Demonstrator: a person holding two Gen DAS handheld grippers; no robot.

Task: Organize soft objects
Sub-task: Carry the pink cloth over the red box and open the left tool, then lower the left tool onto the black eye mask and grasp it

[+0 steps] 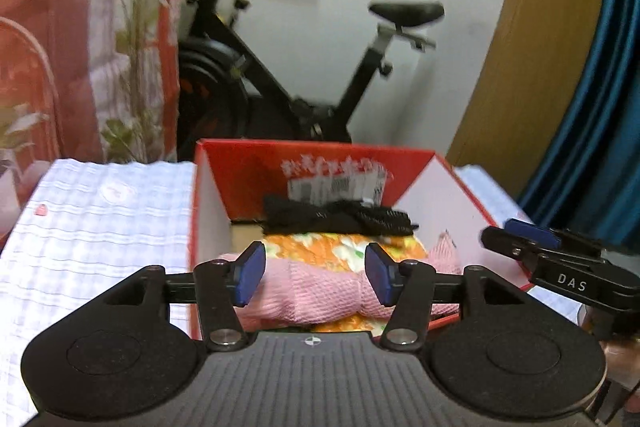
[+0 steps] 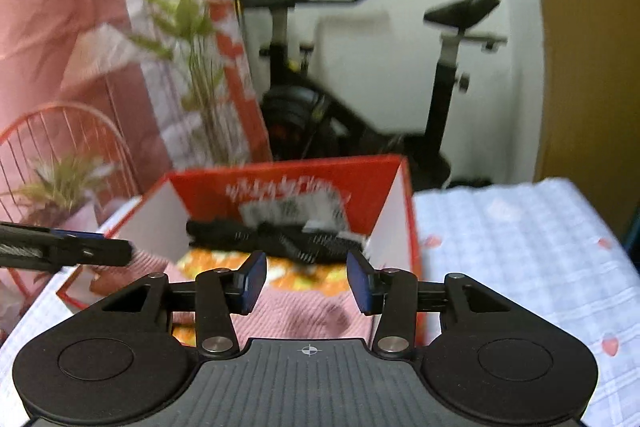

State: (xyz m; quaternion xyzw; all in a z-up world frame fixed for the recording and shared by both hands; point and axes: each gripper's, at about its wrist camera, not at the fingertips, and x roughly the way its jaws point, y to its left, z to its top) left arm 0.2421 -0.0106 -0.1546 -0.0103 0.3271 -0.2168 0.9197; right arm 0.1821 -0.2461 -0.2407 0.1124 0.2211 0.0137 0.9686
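**Both tongs are standing parted over the pink cloth in the red box**

We are holding the left gripper [image 1: 316,277] with its jaws fairly wide, the blue pads [image 1: 250,277] flanking a pink knitted cloth [image 1: 320,291] without pressing on it. The right gripper [image 2: 306,281] is standing open more narrowly, and nothing is sitting between its pads either. So neither tong is carrying anything.

Taking the red box [image 1: 320,157] as our landmark: the pink cloth is lying inside it, at the near wall, directly ahead of and below both tongs. Its long axis is running across the box from side wall to side wall, which is also across the line our grippers are pointing along. The left gripper is hovering over the cloth's middle, while the right one is reaching in near the box's right wall.

Under the cloth, deeper in the box, we are seeing an orange flowered fabric [image 1: 332,247], and against the far wall a black knitted piece [image 1: 340,219]. The box is resting on a checked bedsheet [image 1: 100,227].

We are judging that the cloth is already stowed, so the coming move is probably a withdrawal toward us, clear of the near wall.
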